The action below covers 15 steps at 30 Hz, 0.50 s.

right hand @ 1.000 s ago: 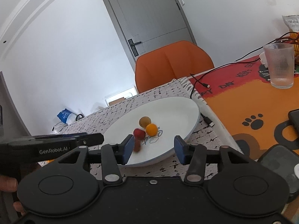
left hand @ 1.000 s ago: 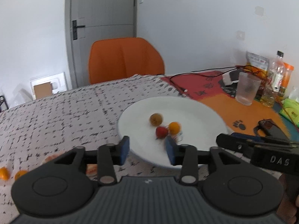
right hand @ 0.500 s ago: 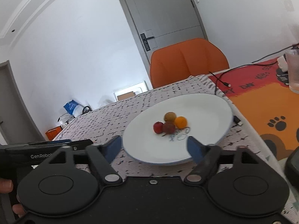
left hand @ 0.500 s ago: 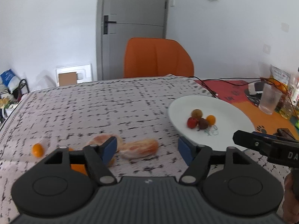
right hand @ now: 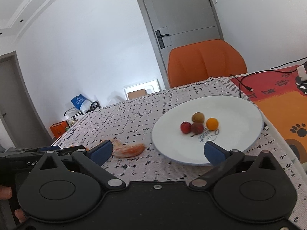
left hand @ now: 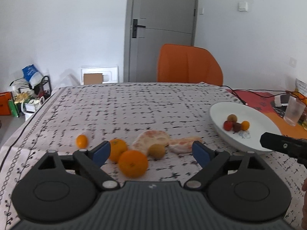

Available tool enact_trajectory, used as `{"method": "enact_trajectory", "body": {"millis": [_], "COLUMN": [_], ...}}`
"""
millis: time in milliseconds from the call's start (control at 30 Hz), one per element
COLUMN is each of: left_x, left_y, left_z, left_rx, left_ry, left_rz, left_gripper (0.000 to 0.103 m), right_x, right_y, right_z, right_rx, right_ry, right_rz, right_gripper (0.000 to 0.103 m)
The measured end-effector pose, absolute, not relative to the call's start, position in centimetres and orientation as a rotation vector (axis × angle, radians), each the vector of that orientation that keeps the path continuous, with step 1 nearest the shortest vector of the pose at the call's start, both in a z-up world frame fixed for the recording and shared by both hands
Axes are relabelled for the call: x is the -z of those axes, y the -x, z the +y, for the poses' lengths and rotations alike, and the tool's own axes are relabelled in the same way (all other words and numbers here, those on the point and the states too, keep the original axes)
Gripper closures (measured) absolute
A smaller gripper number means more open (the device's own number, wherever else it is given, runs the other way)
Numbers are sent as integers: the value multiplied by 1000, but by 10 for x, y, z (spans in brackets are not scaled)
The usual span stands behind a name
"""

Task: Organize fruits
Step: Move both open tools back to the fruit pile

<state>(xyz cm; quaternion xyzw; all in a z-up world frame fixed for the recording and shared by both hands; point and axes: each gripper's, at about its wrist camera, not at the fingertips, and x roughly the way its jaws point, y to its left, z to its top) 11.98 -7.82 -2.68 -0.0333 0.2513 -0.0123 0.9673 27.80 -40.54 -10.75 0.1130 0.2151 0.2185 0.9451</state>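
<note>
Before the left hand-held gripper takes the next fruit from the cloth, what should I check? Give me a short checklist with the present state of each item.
1. Left hand-held gripper empty, jaws just opened wide: ok.
2. Right hand-held gripper empty, jaws just opened wide: ok.
3. Fruit ahead of the left jaws: the large orange lies on the cloth between the fingers: ok.
4. Room around that orange: a second orange and a small brown fruit lie close; touching or not: cannot tell.
5. White plate has free space beside its four small fruits: ok.
6. All fruit on the plate: not ok; peeled citrus pieces remain on the cloth.
</note>
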Motion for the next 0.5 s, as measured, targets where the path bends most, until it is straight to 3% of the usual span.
{"method": "enact_trajectory", "body": {"millis": [500], "left_x": [27], "left_y": [-91], "left_z": [-37], "left_rx": [-49], "left_ry": [127], "left_rz": [487], "left_gripper": [11], "right_x": [101], "right_y": [-259], "right_z": [-376], "right_rx": [-506], "right_ry": [-197], "right_rz": [442], "right_gripper": [0]}}
